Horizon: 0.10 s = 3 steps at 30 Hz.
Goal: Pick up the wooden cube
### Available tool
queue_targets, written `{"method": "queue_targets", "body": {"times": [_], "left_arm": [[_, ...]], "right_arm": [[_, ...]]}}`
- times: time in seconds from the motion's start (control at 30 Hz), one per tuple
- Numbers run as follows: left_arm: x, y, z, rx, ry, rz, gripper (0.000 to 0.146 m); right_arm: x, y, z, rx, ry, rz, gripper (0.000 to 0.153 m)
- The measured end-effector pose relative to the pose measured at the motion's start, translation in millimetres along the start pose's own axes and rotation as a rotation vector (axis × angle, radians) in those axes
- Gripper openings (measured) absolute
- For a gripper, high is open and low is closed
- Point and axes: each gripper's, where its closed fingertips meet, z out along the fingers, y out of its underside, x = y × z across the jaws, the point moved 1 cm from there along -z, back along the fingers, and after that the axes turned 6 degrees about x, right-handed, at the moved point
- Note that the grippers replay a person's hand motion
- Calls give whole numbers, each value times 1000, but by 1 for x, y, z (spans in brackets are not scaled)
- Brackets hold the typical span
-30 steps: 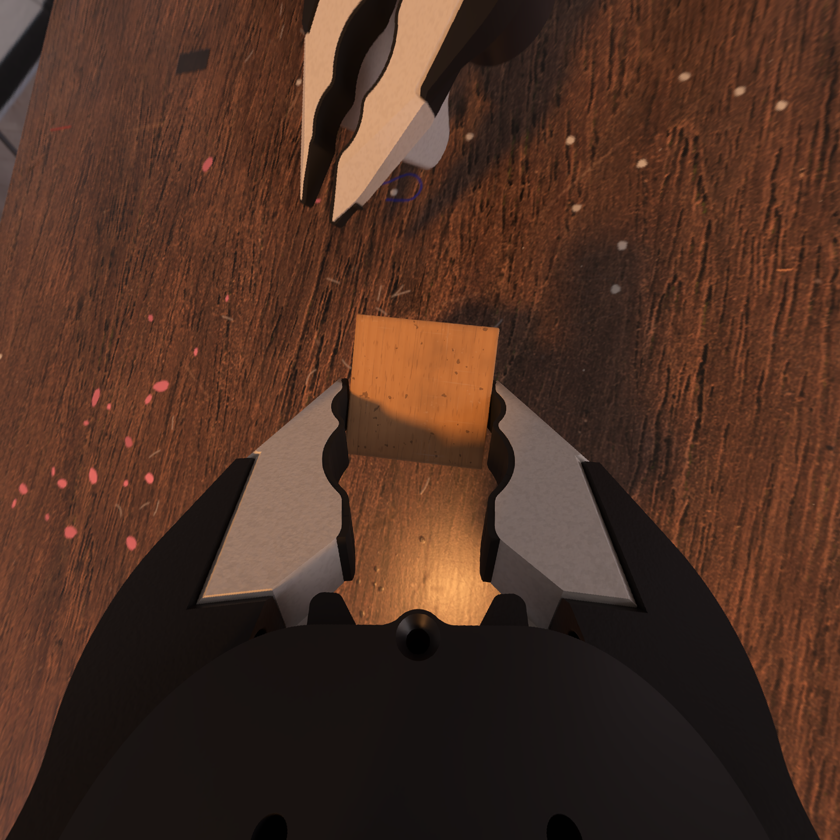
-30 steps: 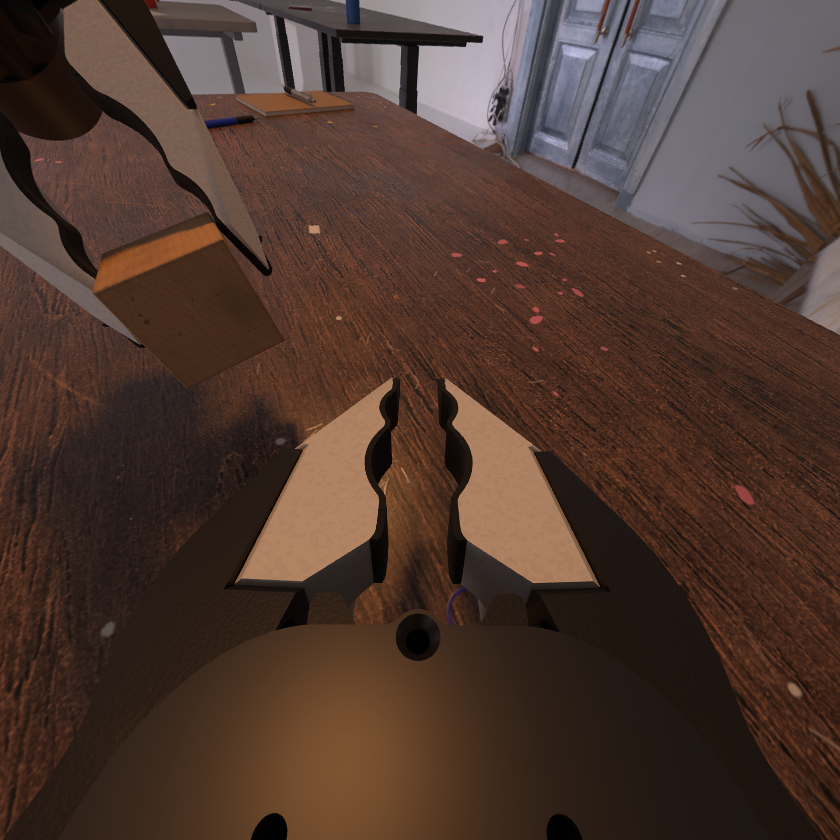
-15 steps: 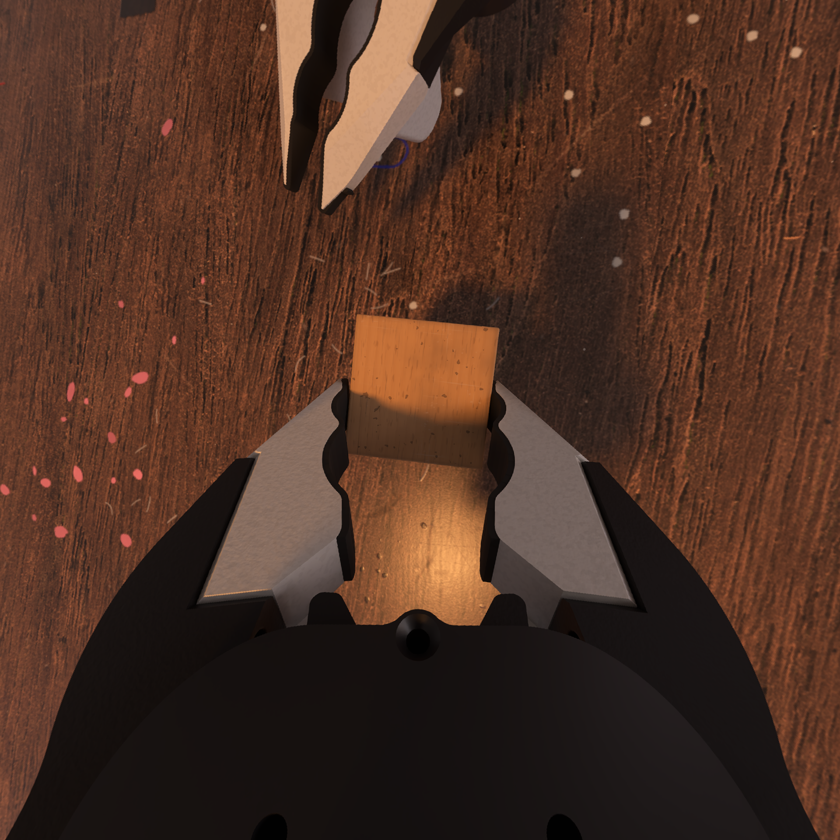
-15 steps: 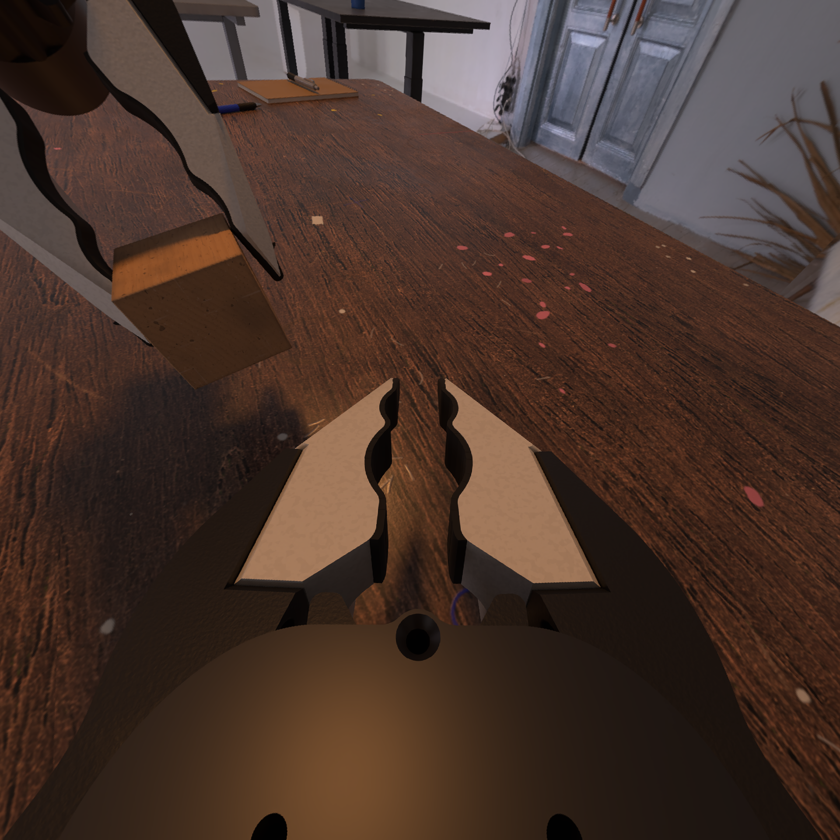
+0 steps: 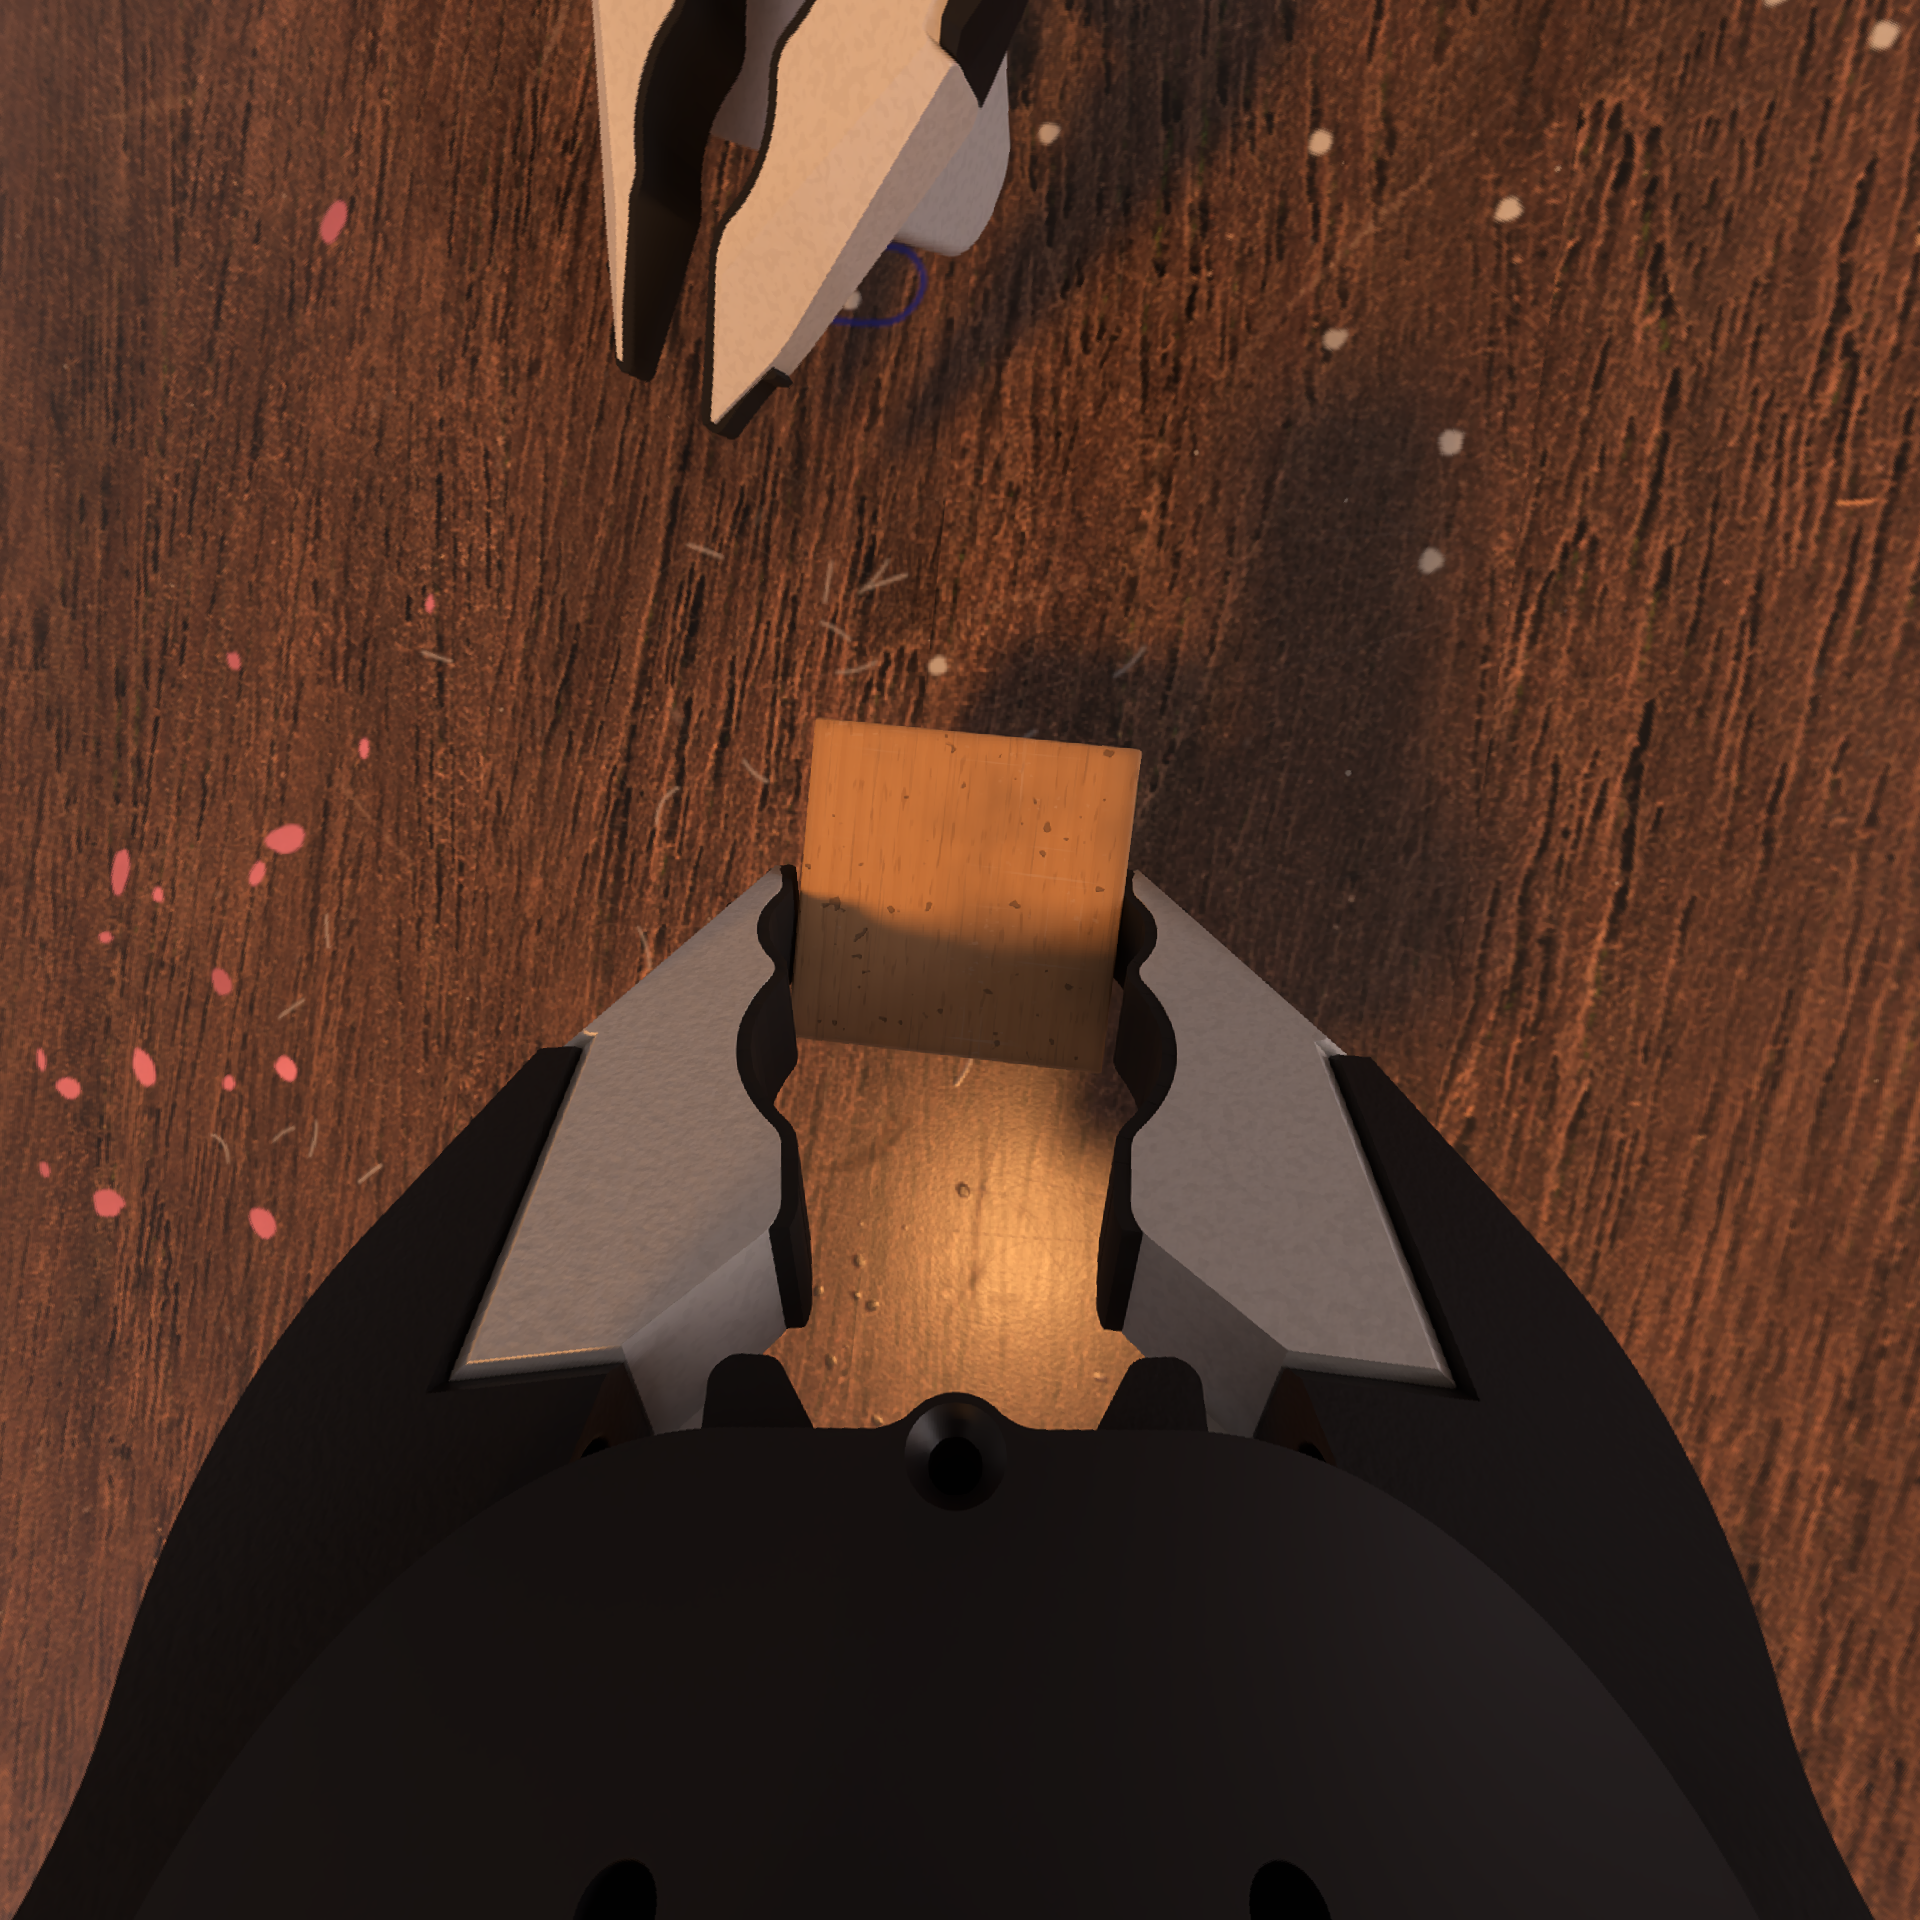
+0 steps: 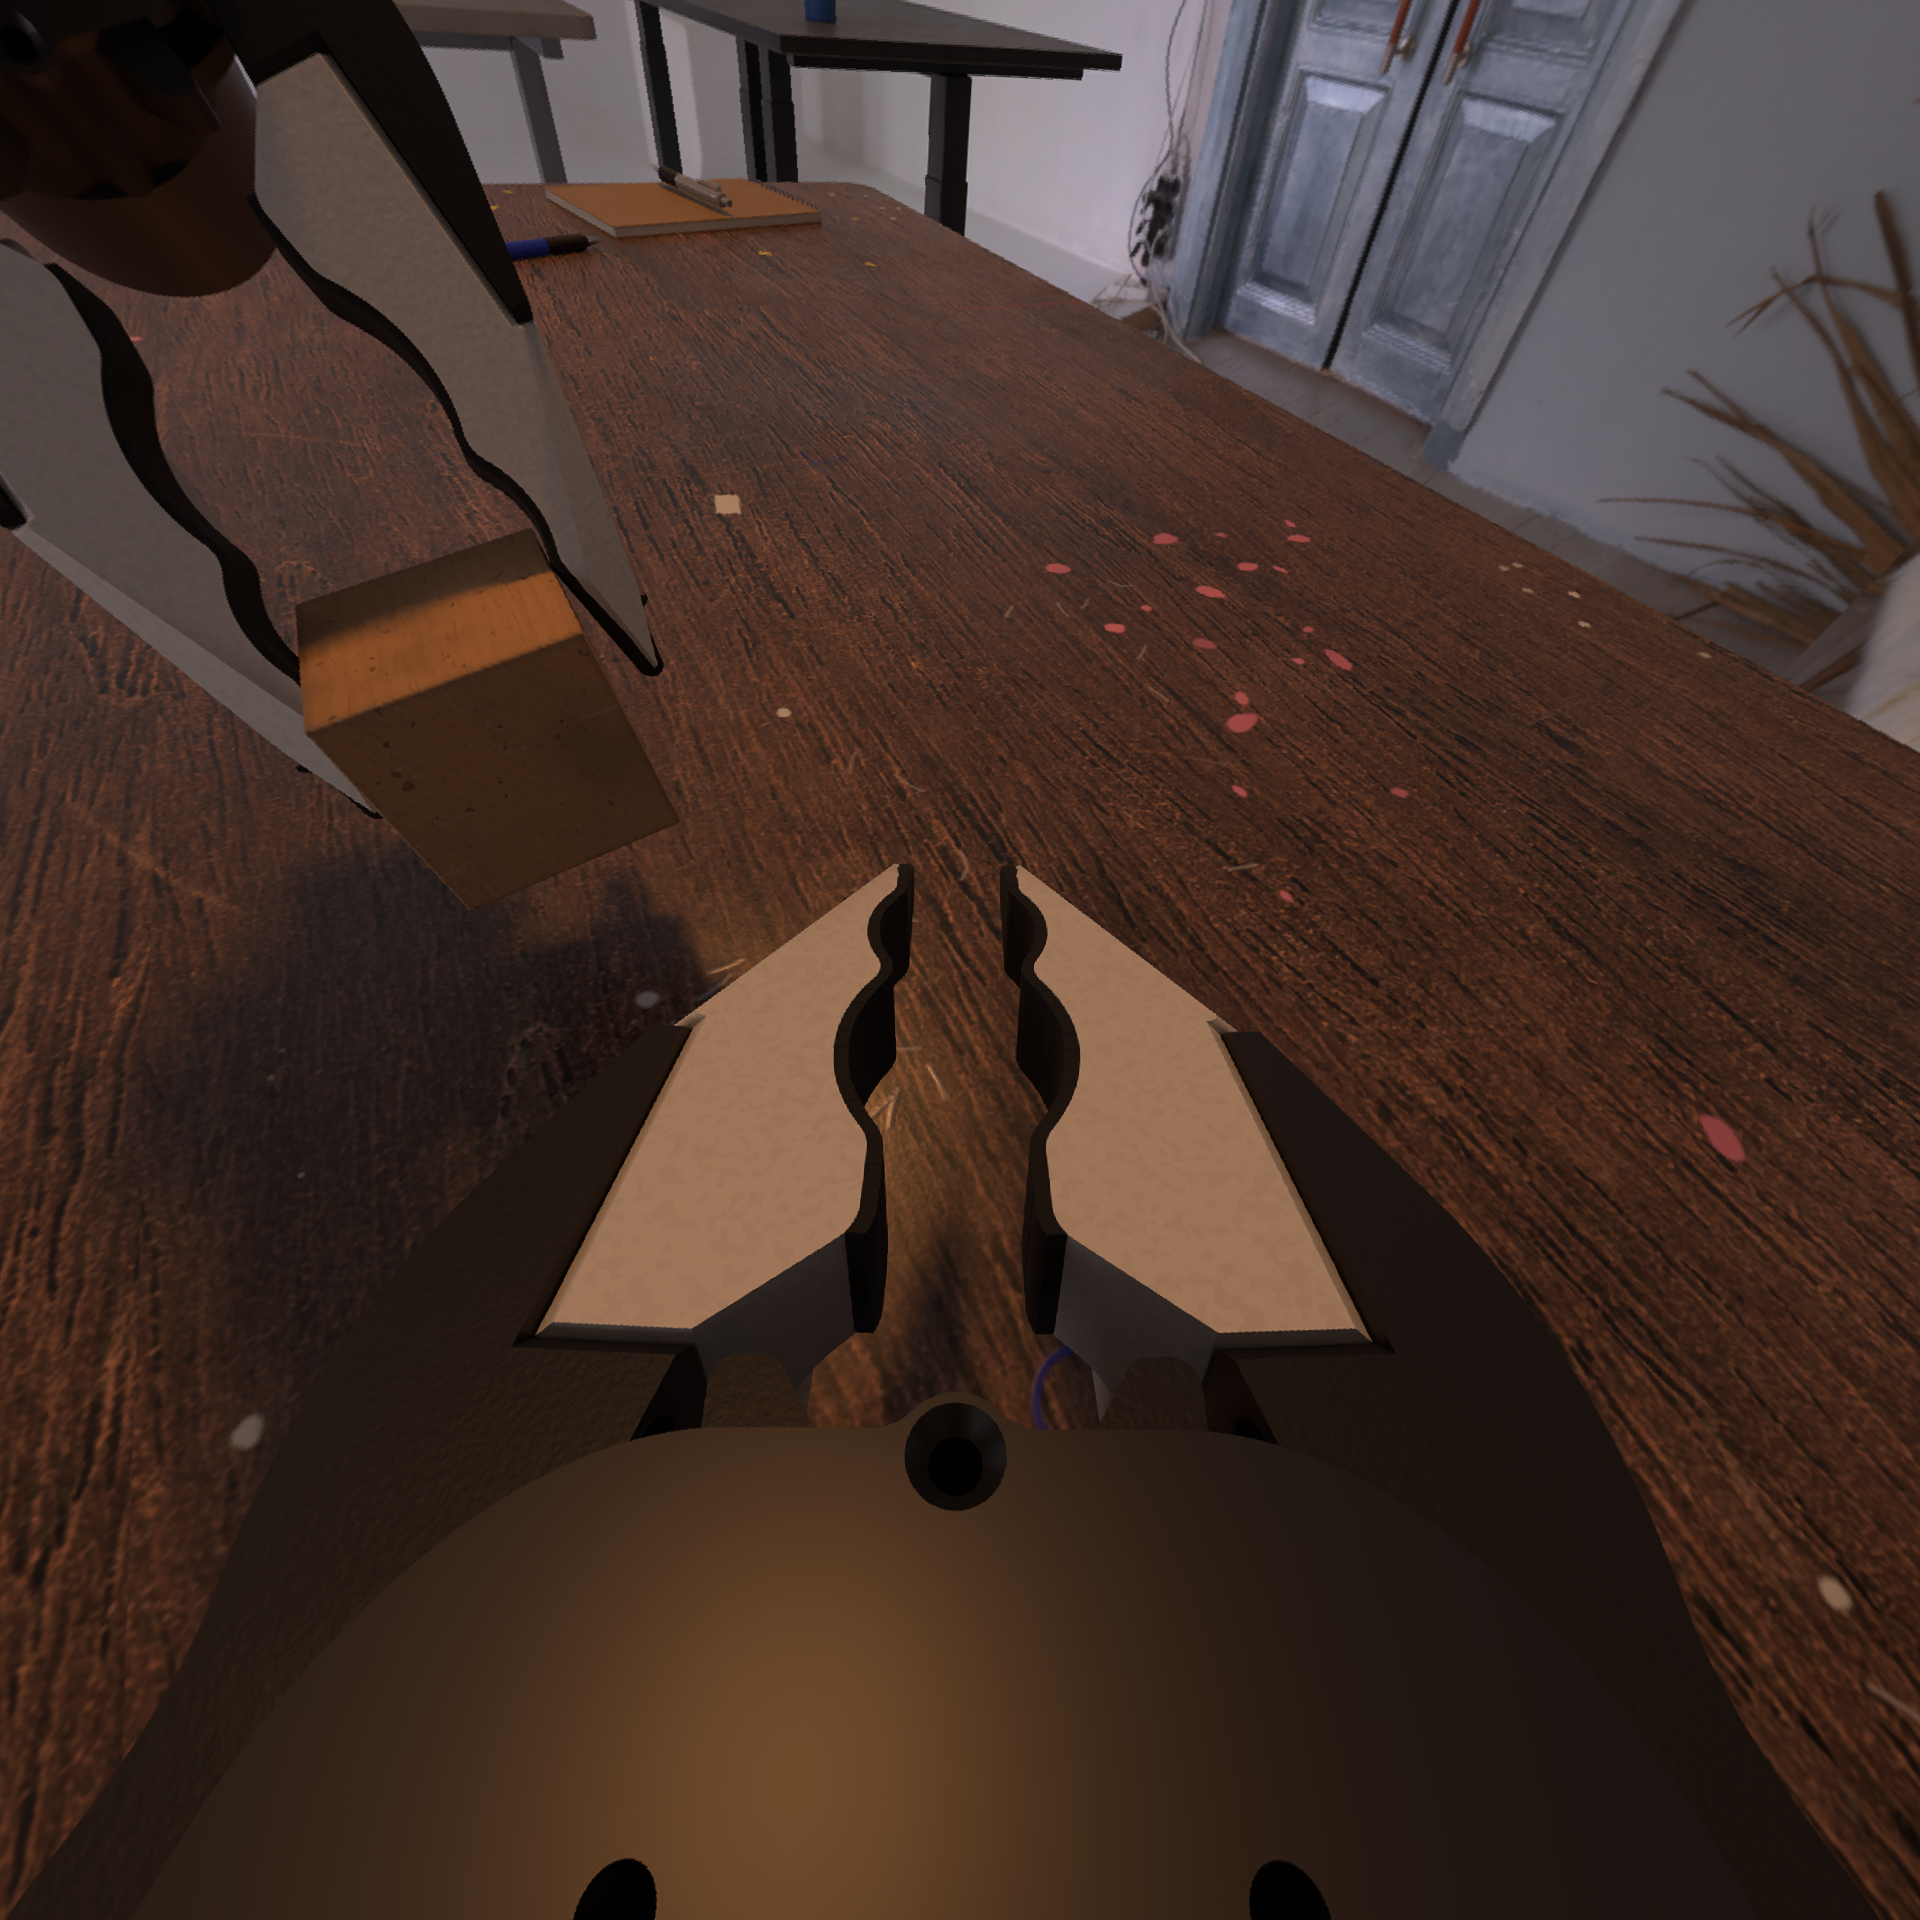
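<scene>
The wooden cube is clamped between the tips of my left gripper and hangs clear of the dark wooden table. In the right wrist view the cube sits at upper left in the left gripper, with its shadow on the table below. My right gripper is low over the table, empty, with its jaws a narrow gap apart. It also shows at the top of the left wrist view, beyond the cube.
A notebook with a pen on it and a blue pen lie at the table's far end. Red specks dot the wood. The table's right edge runs diagonally, with a grey door and dry stalks beyond.
My left gripper has risen a little with the cube still clamped, so the table looks slightly farther away. The right gripper's jaw gap is unchanged, and its view has tilted slightly.
</scene>
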Motion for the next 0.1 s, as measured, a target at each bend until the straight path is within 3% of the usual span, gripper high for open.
{"method": "queue_targets", "body": {"times": [0.1], "left_arm": [[1,1,1,-1,8,-7,61]], "right_arm": [[0,0,0,0,0,1,16]]}}
